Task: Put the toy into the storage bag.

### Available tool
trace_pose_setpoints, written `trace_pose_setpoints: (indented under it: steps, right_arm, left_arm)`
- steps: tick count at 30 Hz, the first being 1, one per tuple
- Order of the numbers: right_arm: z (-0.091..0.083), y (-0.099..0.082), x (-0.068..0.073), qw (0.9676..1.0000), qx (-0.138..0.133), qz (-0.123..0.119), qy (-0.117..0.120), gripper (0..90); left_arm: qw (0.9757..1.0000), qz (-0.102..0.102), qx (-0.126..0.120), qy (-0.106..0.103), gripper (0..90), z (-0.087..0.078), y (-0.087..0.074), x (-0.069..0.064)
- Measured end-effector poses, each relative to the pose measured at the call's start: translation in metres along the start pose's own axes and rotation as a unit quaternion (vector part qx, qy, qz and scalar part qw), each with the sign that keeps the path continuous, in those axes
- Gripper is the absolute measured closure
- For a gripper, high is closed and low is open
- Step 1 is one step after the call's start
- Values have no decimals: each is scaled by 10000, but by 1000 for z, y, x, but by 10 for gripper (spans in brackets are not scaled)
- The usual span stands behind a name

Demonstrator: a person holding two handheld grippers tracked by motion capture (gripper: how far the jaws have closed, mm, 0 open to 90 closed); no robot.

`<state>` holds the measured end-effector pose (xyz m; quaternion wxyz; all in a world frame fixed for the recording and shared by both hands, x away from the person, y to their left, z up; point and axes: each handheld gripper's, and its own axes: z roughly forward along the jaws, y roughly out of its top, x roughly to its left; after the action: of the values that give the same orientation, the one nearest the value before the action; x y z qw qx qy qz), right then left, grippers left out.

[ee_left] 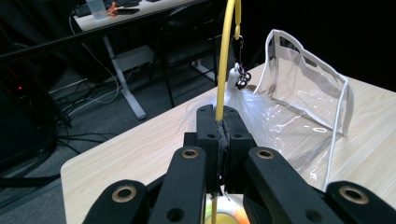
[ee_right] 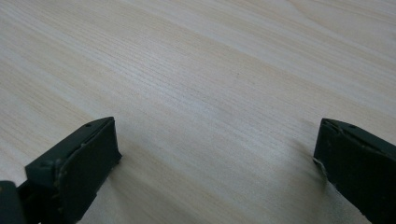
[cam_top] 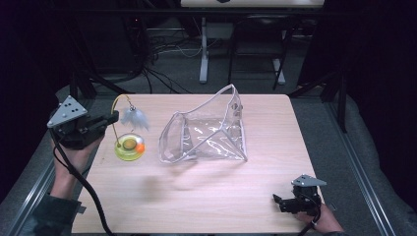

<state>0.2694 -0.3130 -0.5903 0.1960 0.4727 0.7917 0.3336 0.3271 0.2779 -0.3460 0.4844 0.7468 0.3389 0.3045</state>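
Toy (cam_top: 129, 142) with a yellow wand hangs pinched in the left gripper (ee_left: 219, 140) at the table's (cam_top: 206, 196) left, pouch (cam_top: 206, 130) mouth just rightward, while the right gripper (cam_top: 287, 202) rests wide and bare.

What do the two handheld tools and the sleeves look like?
Both tools, left and right, are black, two-jawed, with a grey three-cornered plate on top and a black cable trailing. Brass-ringed holes mark the left jaw arms. A dark sleeve covers the left forearm.
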Motion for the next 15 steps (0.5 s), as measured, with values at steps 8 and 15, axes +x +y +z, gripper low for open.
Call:
trace_pose_setpoints:
  steps: [8, 15]
  right_arm:
    - [0, 0, 0, 10000, 2, 0, 1, 0]
    - [0, 0, 0, 10000, 1, -2, 2, 0]
  left_arm:
    - [9999, 82, -37, -60, 884, 7, 11, -2]
    - [9998, 142, -95, -87, 884, 12, 22, -3]
